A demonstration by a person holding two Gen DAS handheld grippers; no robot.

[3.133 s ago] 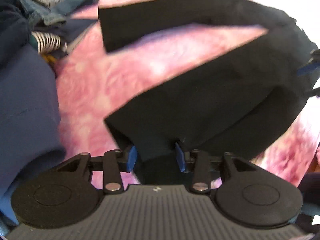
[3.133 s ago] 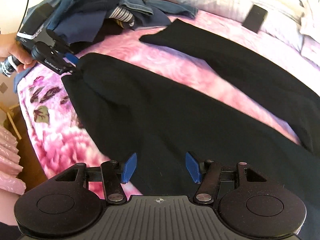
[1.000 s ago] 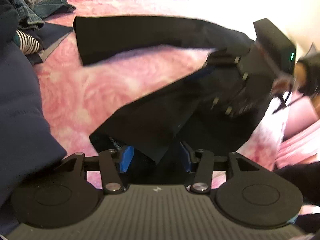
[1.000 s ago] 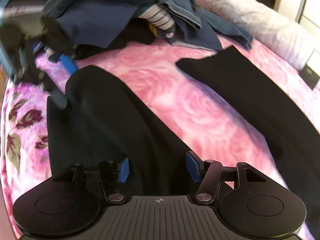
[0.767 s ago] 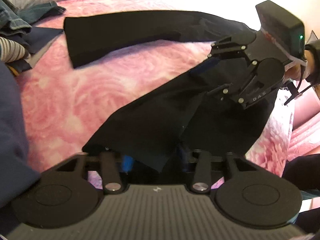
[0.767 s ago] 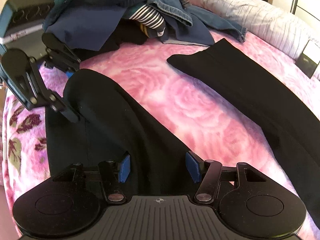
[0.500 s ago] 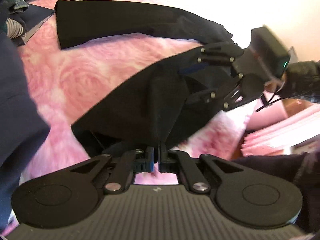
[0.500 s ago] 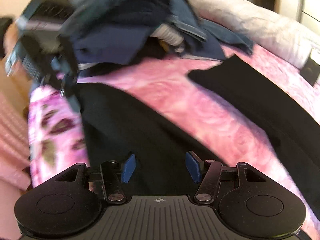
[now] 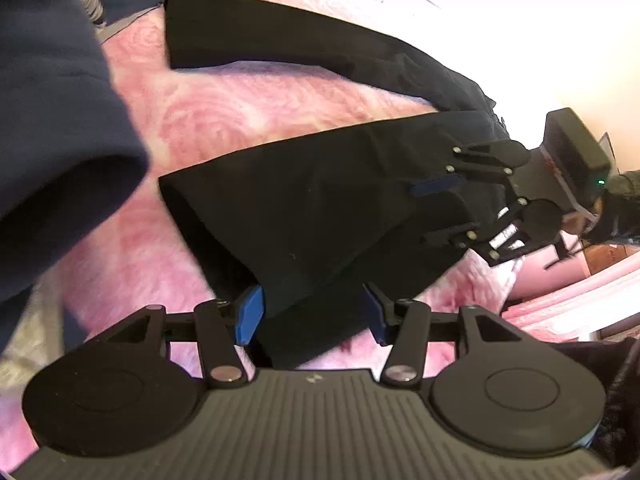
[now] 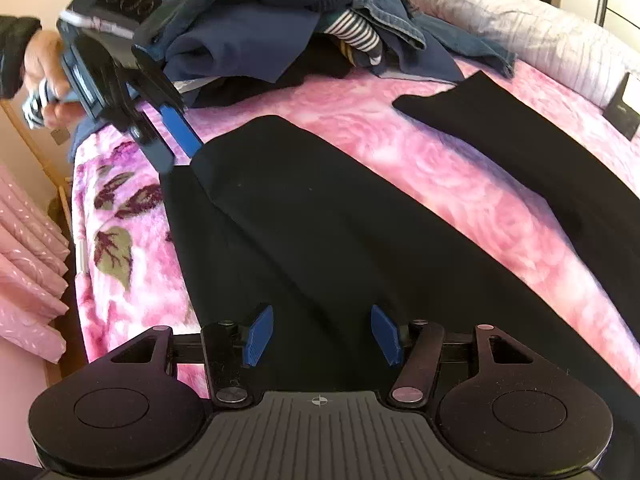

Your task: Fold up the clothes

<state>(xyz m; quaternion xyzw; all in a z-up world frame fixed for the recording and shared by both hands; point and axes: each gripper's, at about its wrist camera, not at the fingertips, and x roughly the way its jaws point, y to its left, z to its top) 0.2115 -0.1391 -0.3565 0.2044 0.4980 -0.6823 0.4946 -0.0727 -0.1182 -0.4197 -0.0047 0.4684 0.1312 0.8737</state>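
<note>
Your black fabric trousers (image 10: 320, 216) lie spread across the pink rose-patterned plush blanket (image 10: 360, 120) on the bed, 1 leg folded back over itself near the blanket's edge, the other leg (image 10: 520, 140) stretched away toward the far side.

Your left gripper (image 9: 310, 314) has its blue pads (image 9: 249, 314) apart and the jaws are opening. The hem of the folded leg lies between them, and the pads do not press on it. In the right wrist view the same gripper (image 10: 176, 148) sits at the hem corner, with your left hand (image 10: 44, 68) behind it at the frame edge.

Your right gripper (image 10: 322, 334) hovers over the trousers' wider part, jaws parted — black cloth shows in the gap, but neither pad clamps it. From the left wrist view that gripper (image 9: 444, 208) stands over the far end of the folded leg, 1 blue pad visible against the cloth.

A heap of dark blue garments and denim (image 10: 280, 20), with a striped piece (image 10: 356, 36) tucked in, sits on the blanket just beyond the trousers. A pale quilted pillow (image 10: 520, 28) lies along the far edge.
</note>
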